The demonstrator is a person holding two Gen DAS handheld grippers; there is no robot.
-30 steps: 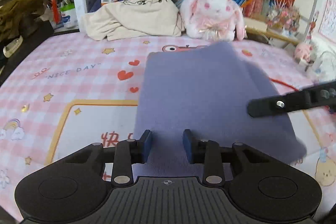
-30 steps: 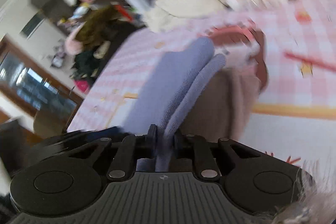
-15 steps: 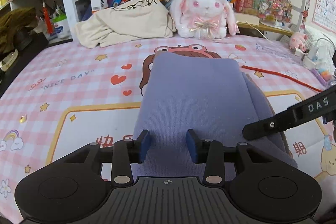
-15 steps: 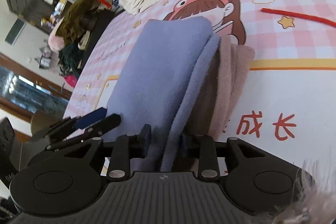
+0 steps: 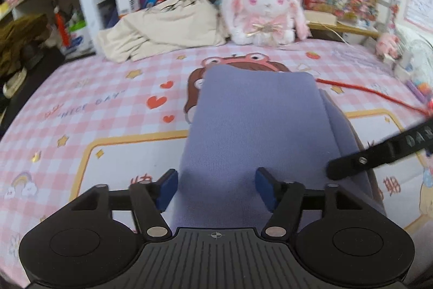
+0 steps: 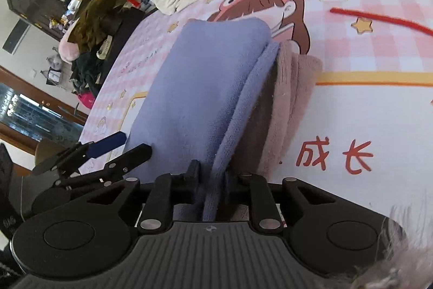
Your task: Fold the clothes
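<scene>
Lavender fleece, the folded garment (image 5: 257, 132) lies as a neat long rectangle on the pink checked cartoon tablecloth (image 5: 94, 104), atop a folded mauve-brown garment (image 6: 286, 99) whose edges peek out on one side. The left gripper (image 5: 216, 187) has just been opening; its blue pads (image 5: 167, 187) stand spread, straddling the near edge without pressing, probably letting go. The right gripper (image 6: 209, 176) has also been easing apart, yet the lavender hem still sits between its narrow jaws, likely to steady the fold.

Left gripper (image 5: 216, 188) newly wider over lavender garment (image 5: 257, 132), now flat
</scene>
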